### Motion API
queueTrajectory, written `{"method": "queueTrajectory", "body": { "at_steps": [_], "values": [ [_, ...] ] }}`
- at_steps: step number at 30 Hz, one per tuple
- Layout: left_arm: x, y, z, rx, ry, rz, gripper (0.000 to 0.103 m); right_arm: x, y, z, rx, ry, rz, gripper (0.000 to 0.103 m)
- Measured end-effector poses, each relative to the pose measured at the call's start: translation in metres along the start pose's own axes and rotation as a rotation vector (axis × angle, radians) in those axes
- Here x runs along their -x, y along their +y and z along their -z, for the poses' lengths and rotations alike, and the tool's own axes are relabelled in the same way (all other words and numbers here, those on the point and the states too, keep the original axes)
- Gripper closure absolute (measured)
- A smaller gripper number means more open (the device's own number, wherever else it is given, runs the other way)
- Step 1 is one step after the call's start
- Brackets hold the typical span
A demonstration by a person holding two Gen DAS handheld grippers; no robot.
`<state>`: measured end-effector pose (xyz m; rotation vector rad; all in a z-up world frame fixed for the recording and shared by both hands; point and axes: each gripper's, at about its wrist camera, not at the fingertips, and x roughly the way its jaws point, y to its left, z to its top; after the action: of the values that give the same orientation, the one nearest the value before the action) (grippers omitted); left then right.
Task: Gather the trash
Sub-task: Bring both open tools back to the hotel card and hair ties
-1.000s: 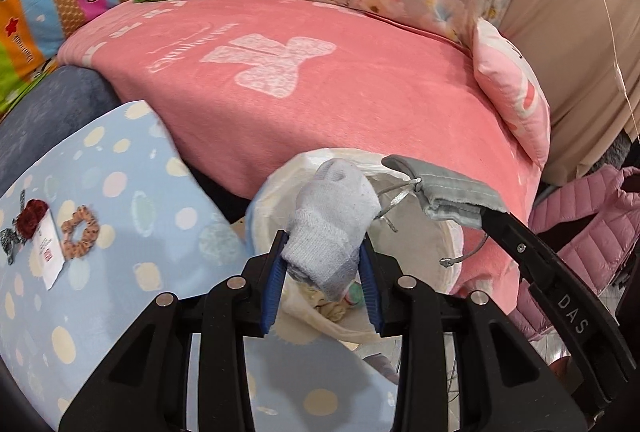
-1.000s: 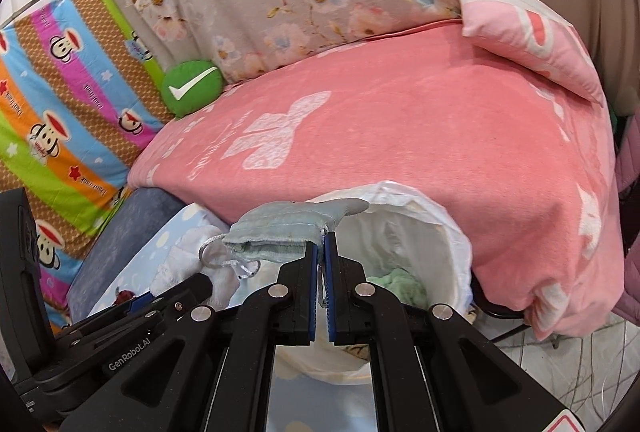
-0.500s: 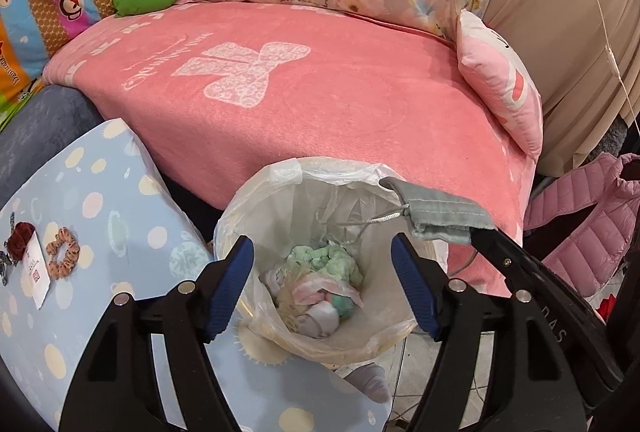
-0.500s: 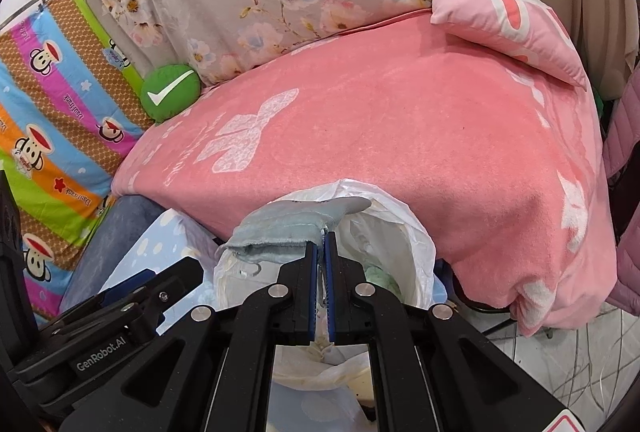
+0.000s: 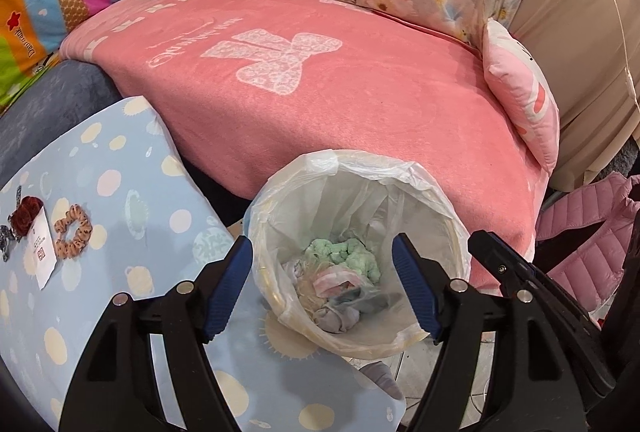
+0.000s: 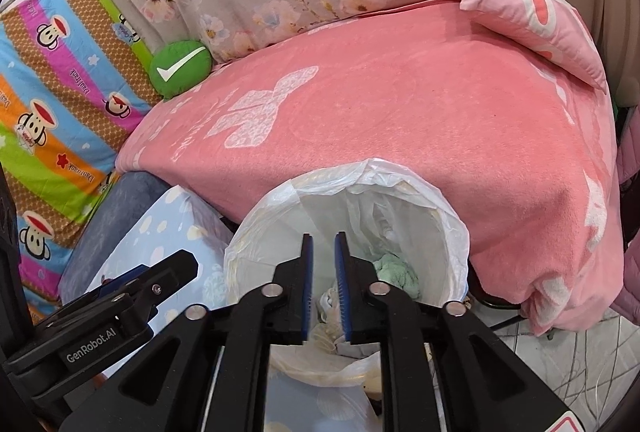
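Both jaws empty: my left gripper (image 5: pixel 322 288) spread wide, my right gripper (image 6: pixel 323 286) parted by a narrow gap, each above the lined trash bin (image 5: pixel 448 208). Trash pile (image 5: pixel 340 284) lies at bin bottom. Scrunchie (image 5: pixel 73 231) at nine o'clock on dotted blue cloth (image 5: pixel 120 192); pink blanket (image 5: pixel 360 92) at twelve.

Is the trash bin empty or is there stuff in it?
Partly full. The trash bin holds a green wad and crumpled scraps at the bottom.
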<state>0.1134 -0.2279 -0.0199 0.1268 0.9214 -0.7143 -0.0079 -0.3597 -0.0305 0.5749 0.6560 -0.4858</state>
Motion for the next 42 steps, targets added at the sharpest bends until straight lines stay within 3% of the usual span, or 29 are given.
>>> {"method": "queueTrajectory", "body": {
  "at_steps": [1, 6, 10, 22, 35, 39, 42],
  "values": [
    [0.000, 0.002, 0.000, 0.004, 0.000, -0.001, 0.034, 0.000, 0.002, 0.000, 0.003, -0.001, -0.001, 0.080],
    [0.003, 0.013, 0.002, 0.025, -0.002, -0.006, 0.034, 0.000, 0.011, 0.002, 0.022, 0.002, -0.006, 0.079],
    [0.007, 0.021, 0.005, 0.036, -0.006, -0.012, 0.034, 0.000, 0.019, 0.004, 0.037, 0.004, -0.007, 0.069],
    [0.025, 0.058, 0.015, 0.095, -0.026, -0.038, 0.034, 0.002, 0.055, 0.015, 0.103, 0.018, -0.028, 0.058],
    [0.049, 0.140, 0.037, 0.230, -0.043, -0.101, 0.034, -0.010, 0.126, 0.040, 0.225, 0.066, -0.083, 0.056],
    [0.055, 0.170, 0.048, 0.284, -0.045, -0.131, 0.034, -0.015, 0.152, 0.051, 0.271, 0.084, -0.105, 0.050],
    [0.062, 0.195, 0.056, 0.328, -0.053, -0.162, 0.024, -0.021, 0.170, 0.061, 0.302, 0.105, -0.118, 0.050]
  ]
}}
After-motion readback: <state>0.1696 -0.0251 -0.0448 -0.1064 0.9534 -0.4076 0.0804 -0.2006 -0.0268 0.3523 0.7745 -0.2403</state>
